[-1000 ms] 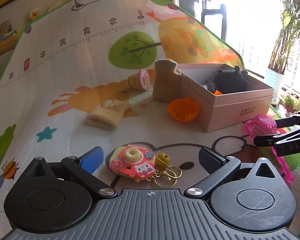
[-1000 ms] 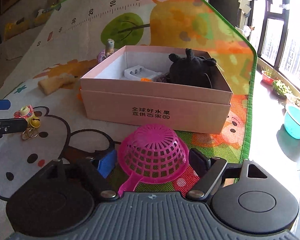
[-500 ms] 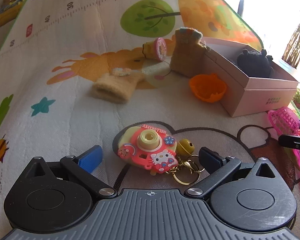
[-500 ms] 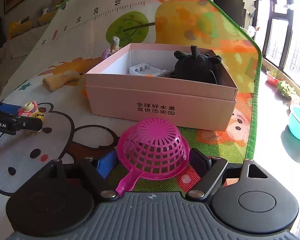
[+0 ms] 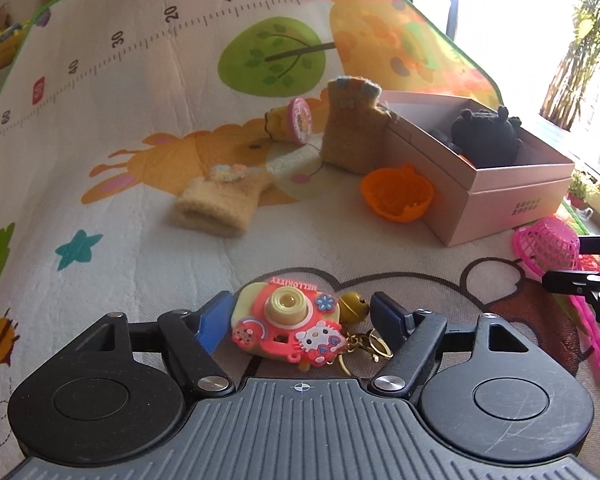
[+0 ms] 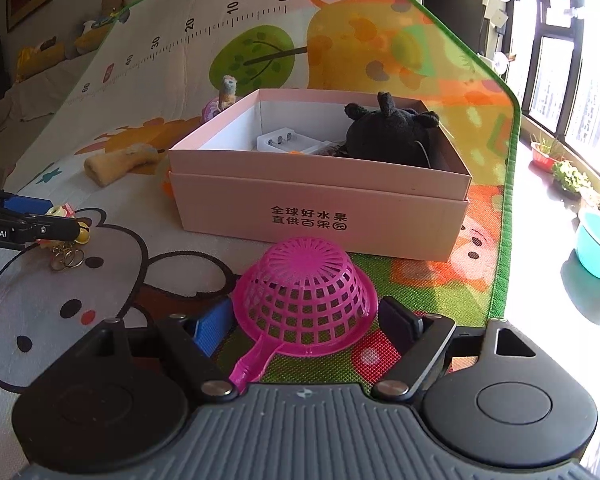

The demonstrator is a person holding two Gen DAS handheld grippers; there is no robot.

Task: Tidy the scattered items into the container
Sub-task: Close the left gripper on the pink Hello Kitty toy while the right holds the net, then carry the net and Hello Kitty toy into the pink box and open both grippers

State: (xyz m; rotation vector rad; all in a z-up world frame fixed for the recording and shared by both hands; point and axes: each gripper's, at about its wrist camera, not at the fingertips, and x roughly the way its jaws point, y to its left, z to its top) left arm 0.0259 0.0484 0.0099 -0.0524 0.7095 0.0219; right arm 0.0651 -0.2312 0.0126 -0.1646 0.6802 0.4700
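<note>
Closing in since a second ago, the left tongs [image 5: 302, 314] now bracket the Hello Kitty camera keychain [image 5: 290, 330] on the play mat [image 5: 140, 240] — jaws narrowing, not yet clenched. Right tongs [image 6: 306, 322] straddle the pink strainer [image 6: 306, 300], released, before the pink box [image 6: 320, 208].

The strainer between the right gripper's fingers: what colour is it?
Bright pink; the strainer shows best in the right wrist view.

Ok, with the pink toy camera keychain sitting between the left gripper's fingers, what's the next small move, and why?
Probably finish closing the left gripper on the pink toy camera keychain, then lift. Its jaws are closing with the camera between them: the blue pad looks against its left side, while the dark pad is still short of it, beside the small gold bell. The open pink cardboard box awaits.
</note>
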